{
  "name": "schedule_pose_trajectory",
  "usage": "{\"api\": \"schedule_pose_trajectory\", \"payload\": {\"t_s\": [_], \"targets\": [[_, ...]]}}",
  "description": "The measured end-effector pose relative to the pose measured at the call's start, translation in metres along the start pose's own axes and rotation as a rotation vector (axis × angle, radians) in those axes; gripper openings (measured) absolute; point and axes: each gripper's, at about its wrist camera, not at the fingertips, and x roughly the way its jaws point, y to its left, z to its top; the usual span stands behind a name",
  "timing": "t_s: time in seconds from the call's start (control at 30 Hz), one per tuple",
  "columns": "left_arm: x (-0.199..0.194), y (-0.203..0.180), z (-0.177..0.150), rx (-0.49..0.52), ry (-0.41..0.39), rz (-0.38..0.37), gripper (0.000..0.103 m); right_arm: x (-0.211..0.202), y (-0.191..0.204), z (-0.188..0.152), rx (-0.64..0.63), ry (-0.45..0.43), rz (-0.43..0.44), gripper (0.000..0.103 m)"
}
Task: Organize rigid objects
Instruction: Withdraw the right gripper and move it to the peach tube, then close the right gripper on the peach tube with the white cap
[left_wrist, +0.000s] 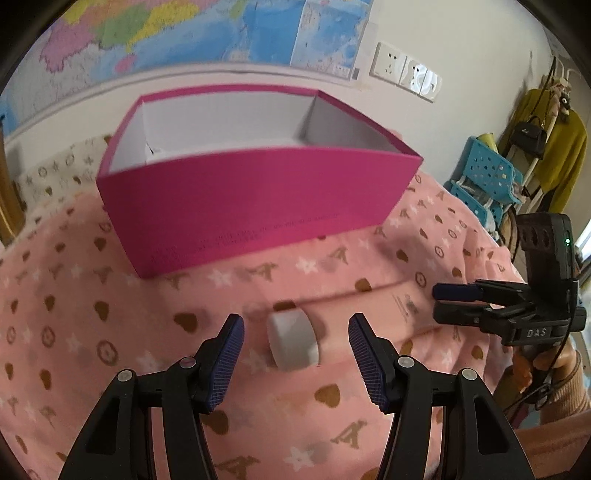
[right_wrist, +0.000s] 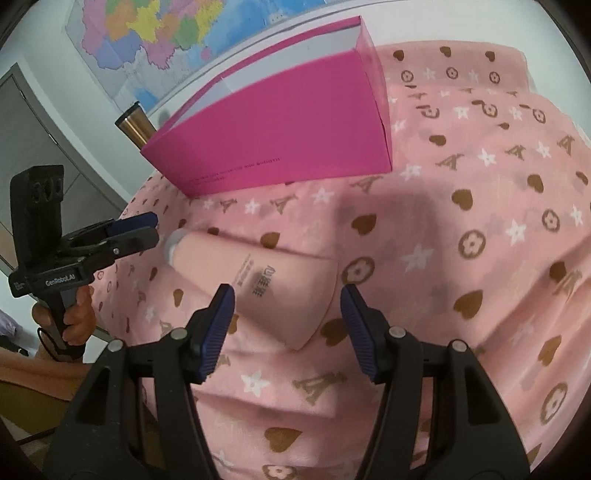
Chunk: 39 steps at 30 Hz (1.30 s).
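Two handheld claws over a bed w/ a pink blanket (right_wrist: 461, 206), soft fleece printed w/ brown hearts, stars & flowers. Nearest: a pink squeeze tube (right_wrist: 273, 284), smooth plastic, white round cap (left_wrist: 293, 341), lying flat on the blanket. Left claw (left_wrist: 295, 365) is released, pads apart, cap just ahead between them, not touching. Right claw (right_wrist: 288, 332) is also released, straddling the tube's flat crimped end, no contact visible. Tube's long axis runs from right claw toward left claw, so each claw faces one end; neither looks clearly nearer. Farther back: an open magenta cardboard box (left_wrist: 258, 206), rigid, white inside, apparently empty. Beyond it, a wall map (left_wrist: 207, 33).
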Motion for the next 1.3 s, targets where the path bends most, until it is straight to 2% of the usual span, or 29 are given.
{"api": "schedule_pose_trajectory", "payload": {"t_s": [0.33, 0.43, 0.77, 1.3], "targets": [[0.011, -0.008, -0.008, 0.006, 0.047, -0.052, 0.054, 0.007, 0.003, -0.001, 0.019, -0.009, 0.014, 0.062], [0.011, -0.010, -0.008, 0.005, 0.048, -0.037, 0.054, 0.007, 0.001, -0.002, 0.037, -0.018, 0.025, 0.062], [0.009, -0.010, -0.006, -0.026, 0.037, -0.027, 0.054, 0.005, 0.001, -0.001, 0.073, -0.031, 0.027, 0.062], [-0.007, -0.018, 0.009, -0.014, -0.032, -0.022, 0.054, -0.014, 0.010, 0.013, 0.030, -0.086, -0.002, 0.062]]}}
